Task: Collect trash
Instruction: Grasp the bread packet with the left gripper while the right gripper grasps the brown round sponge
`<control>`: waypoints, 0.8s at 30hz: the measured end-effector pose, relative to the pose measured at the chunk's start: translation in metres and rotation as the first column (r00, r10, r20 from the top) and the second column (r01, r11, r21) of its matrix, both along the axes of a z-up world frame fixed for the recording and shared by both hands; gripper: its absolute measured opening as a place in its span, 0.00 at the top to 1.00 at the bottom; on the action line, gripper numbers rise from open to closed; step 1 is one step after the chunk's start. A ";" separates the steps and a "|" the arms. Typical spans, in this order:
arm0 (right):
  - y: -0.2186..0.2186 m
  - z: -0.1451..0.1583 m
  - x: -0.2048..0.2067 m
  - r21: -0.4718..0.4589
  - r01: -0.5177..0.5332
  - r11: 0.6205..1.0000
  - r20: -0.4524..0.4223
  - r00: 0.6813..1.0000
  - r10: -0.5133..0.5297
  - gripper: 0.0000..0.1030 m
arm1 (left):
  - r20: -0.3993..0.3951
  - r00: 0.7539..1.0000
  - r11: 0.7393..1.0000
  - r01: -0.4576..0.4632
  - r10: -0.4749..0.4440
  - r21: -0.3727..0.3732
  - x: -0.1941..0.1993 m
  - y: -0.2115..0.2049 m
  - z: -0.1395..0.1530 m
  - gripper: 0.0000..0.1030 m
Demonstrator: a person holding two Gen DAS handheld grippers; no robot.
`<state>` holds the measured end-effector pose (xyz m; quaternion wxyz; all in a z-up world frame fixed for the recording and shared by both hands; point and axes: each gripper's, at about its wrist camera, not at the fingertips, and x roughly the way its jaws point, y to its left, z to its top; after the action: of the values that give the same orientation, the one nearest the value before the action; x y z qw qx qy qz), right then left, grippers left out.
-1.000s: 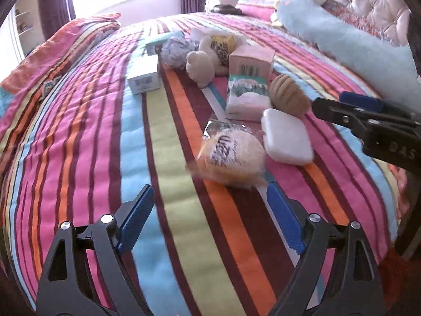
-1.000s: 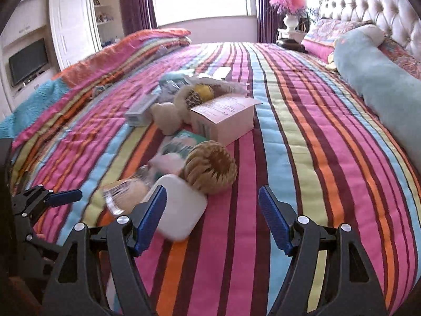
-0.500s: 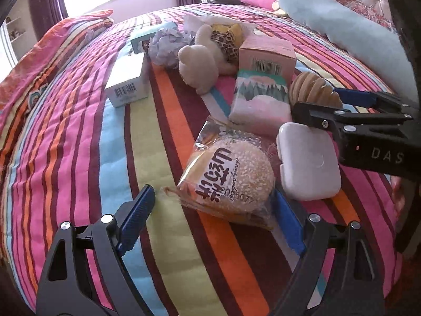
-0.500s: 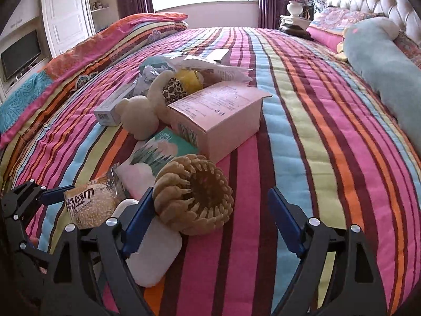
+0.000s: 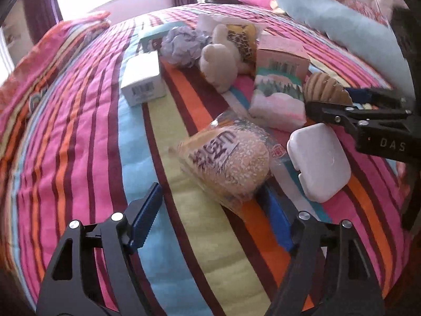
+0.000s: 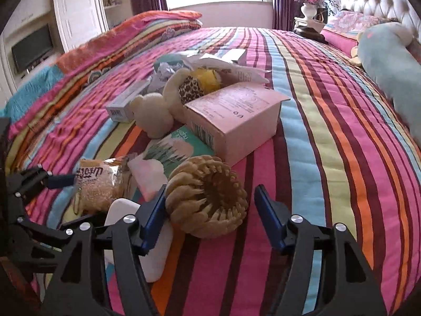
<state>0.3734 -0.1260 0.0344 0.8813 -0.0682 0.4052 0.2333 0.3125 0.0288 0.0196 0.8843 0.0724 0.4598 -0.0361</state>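
Left claw (image 5: 210,210) closer on bun packet (image 5: 226,163), closing

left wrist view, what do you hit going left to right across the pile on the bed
white barcode box → purple crumpled paper → cream plush toy → pink and teal packet → tan woven brush → right gripper

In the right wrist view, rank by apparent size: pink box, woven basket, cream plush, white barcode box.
1. pink box
2. woven basket, though it lies nearest the camera, so its rank is unsure
3. cream plush
4. white barcode box, partly hidden
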 end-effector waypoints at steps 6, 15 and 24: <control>-0.003 -0.007 0.011 0.042 -0.020 0.999 -0.063 0.998 0.023 0.33 | 0.021 0.999 0.993 0.045 -0.047 0.113 0.011 -0.015 0.005 0.22; -0.011 -0.003 -0.003 0.077 -0.049 0.996 -0.050 0.997 0.053 0.47 | 0.020 1.000 0.998 0.016 -0.015 -0.065 0.021 -0.002 0.001 0.41; -0.036 0.014 -0.046 0.029 0.022 0.999 0.073 0.997 -0.024 0.47 | 0.086 0.995 0.991 -0.032 0.044 -0.129 -0.043 0.021 0.021 0.42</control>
<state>0.3277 -0.1618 0.0481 0.8991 -0.0598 0.3701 0.2261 0.2691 0.0500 0.0404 0.9072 0.0084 0.4182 -0.0453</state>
